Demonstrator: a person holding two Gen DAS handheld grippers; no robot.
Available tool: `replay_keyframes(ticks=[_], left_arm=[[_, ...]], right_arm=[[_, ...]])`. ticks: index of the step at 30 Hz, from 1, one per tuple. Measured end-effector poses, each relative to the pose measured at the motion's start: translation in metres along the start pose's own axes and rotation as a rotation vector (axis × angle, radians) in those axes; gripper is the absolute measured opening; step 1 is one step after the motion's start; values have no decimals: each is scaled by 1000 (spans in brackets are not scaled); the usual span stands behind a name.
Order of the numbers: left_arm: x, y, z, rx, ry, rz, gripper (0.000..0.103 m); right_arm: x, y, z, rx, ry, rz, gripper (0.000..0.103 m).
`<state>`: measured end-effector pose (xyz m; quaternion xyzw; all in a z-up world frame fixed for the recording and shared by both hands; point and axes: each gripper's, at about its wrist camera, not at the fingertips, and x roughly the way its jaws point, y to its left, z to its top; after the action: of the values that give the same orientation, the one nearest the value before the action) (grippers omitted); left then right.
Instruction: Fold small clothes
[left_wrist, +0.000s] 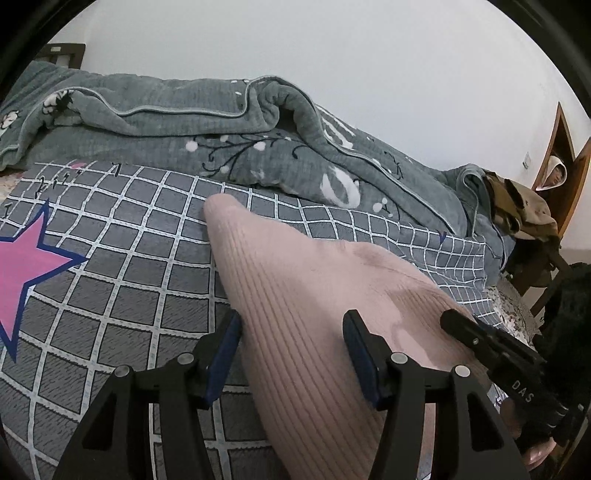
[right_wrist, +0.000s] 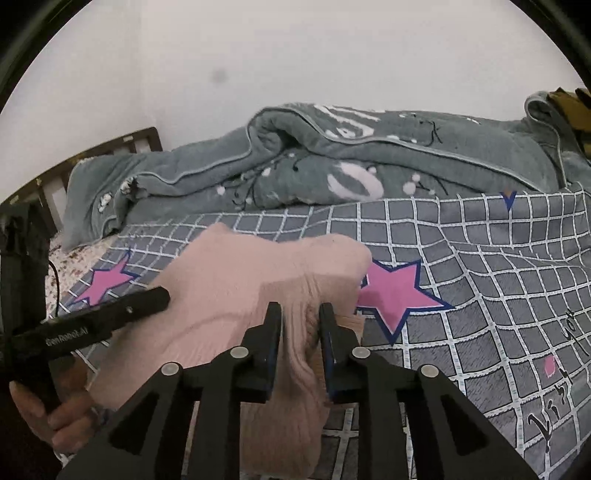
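Right gripper (right_wrist: 300, 314): a bunched fold of the pink ribbed garment (right_wrist: 258, 280) is being pinched between its two black fingers, the blue pads being pressed against the gathered knit on both sides.

Left gripper (left_wrist: 291, 328): its jaws are being held spread, with a broad ridge of the same garment (left_wrist: 306, 295) passing between them. The left blue pad is being touched by the cloth's edge; the right pad is lying against the fabric. Whether the cloth is being squeezed cannot be told.

Garment: pale pink, ribbed, being held raised between both tools above the bed, one rounded end (left_wrist: 221, 206) being pointed toward the rumpled blanket. In the right wrist view it is being seen as a soft, blurred bundle.

Hands: fingers of a hand (right_wrist: 55, 410) are being seen wrapped round the left tool's handle; a fingertip (left_wrist: 537, 452) is being glimpsed beneath the right tool.

Bed cover (left_wrist: 122, 258): grey with a white grid, pink stars outlined in blue (right_wrist: 399, 291) and black lettering.

Blanket (left_wrist: 177, 110): grey-green fleece, being left heaped along the wall side.

Dark wooden headboard (right_wrist: 125, 144): partly in view behind the blanket.

Brown clothing (left_wrist: 524, 210): being piled at the bed's far end.
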<state>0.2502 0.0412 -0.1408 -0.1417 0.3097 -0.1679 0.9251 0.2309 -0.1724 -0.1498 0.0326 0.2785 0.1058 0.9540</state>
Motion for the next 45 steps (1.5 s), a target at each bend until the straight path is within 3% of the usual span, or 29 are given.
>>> replay_keyframes(ticks=[4, 6, 11, 22, 29, 33, 41, 45], left_arm=[[-6, -8, -5, 29, -17, 12, 56], [-9, -11, -8, 44, -23, 17, 56], [-15, -18, -12, 79, -36, 28, 57], [-17, -17, -14, 75, -37, 38, 57], [-21, -10, -14, 62, -47, 52, 57], [-26, -10, -15, 74, -54, 63, 57], [-29, -15, -19, 102, -52, 74, 57], [-29, -16, -22, 120, -45, 87, 59]], right_arm=[[7, 2, -4, 7, 20, -16, 25], [13, 3, -8, -3, 41, -46, 14], [2, -2, -8, 25, 11, -34, 13], [3, 1, -11, 0, 36, -49, 16], [-33, 12, -5, -77, -82, -42, 20], [-38, 19, -8, -94, -98, -2, 20], [-11, 39, -29, -193, 7, -60, 20], [-10, 37, -31, -191, 16, -65, 20]])
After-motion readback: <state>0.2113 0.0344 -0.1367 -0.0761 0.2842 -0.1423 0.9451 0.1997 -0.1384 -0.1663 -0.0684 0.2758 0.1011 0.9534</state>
